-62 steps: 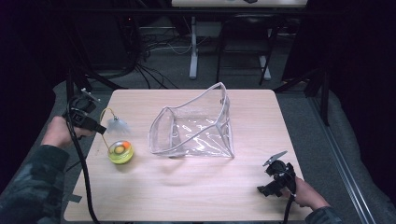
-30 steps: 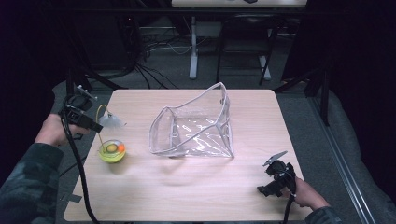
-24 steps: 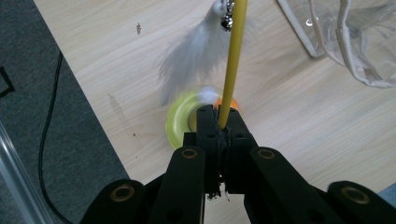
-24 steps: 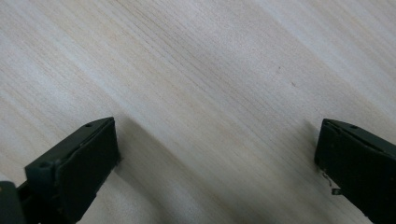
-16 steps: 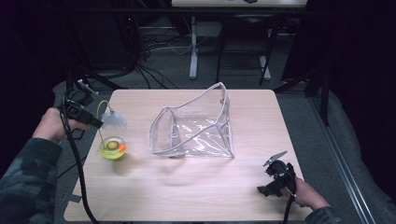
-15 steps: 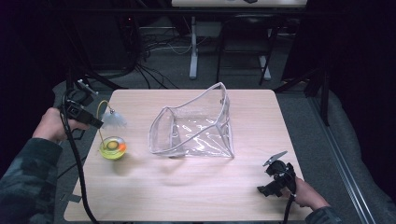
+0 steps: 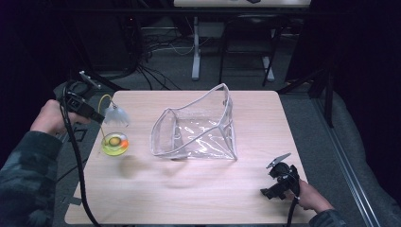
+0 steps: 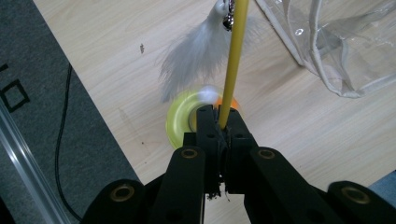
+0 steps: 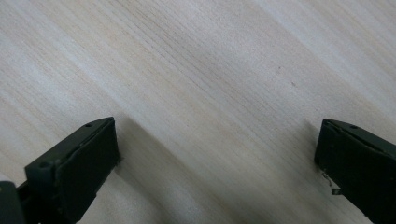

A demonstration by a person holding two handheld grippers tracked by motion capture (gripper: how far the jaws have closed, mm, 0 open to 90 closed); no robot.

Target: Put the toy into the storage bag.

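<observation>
The left gripper [image 7: 97, 116], clamped on the yellow wand [image 8: 232, 60], is dangling its toy [image 7: 115, 144] left of the pouch [image 7: 196, 130], nearer than the wide-open, empty right gripper [image 7: 275, 176].

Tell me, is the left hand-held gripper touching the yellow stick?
Touching. In the left gripper view, the left hand-held gripper has its jaws shut on the yellow stick, which rises from between them.

Dim lab or recording studio, pale wooden tabletop [image 7: 198, 189] on grey carpet [image 7: 331, 132], tangled black cables [image 7: 156, 71] on the floor, metal stand legs [image 7: 195, 52] behind
</observation>
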